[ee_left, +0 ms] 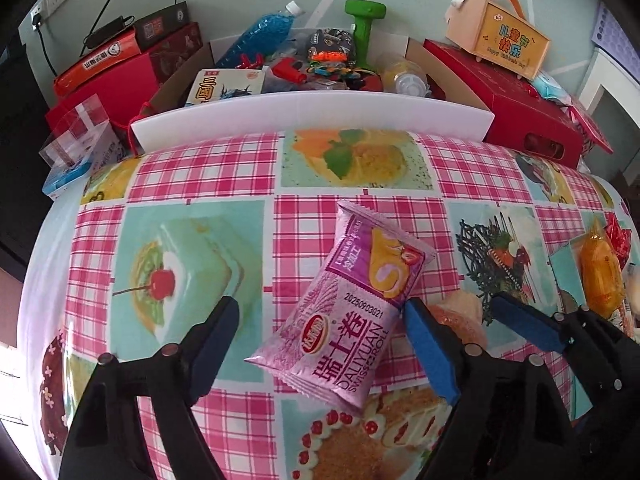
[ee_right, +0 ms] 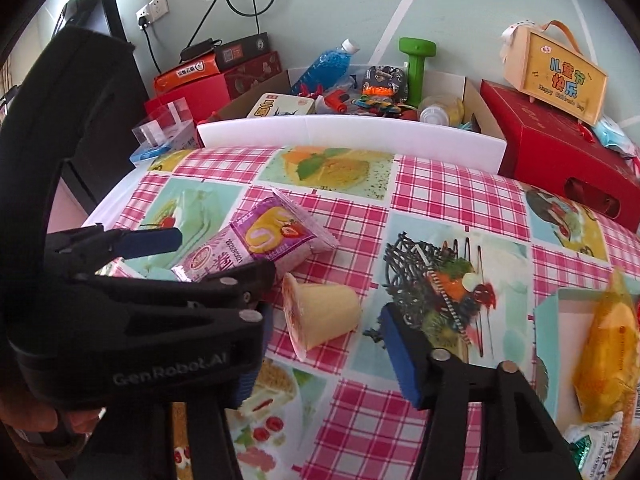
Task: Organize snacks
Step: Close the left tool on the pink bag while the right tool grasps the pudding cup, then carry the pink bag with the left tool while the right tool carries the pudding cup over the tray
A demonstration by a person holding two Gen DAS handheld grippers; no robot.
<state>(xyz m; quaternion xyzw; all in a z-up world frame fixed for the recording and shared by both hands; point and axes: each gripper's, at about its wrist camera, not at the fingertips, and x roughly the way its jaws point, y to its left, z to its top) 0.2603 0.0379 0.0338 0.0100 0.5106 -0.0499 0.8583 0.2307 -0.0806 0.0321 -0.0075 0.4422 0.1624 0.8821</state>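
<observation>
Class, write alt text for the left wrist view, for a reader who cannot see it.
A pink Swiss roll packet lies on a pink checked tablecloth between the open fingers of the left gripper, one blue pad at its edge. Behind stands a white box of toys.

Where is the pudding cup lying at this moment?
In the right wrist view, the pudding cup lies on its side left of centre on the tablecloth, just below the purple Swiss roll packet.
</observation>
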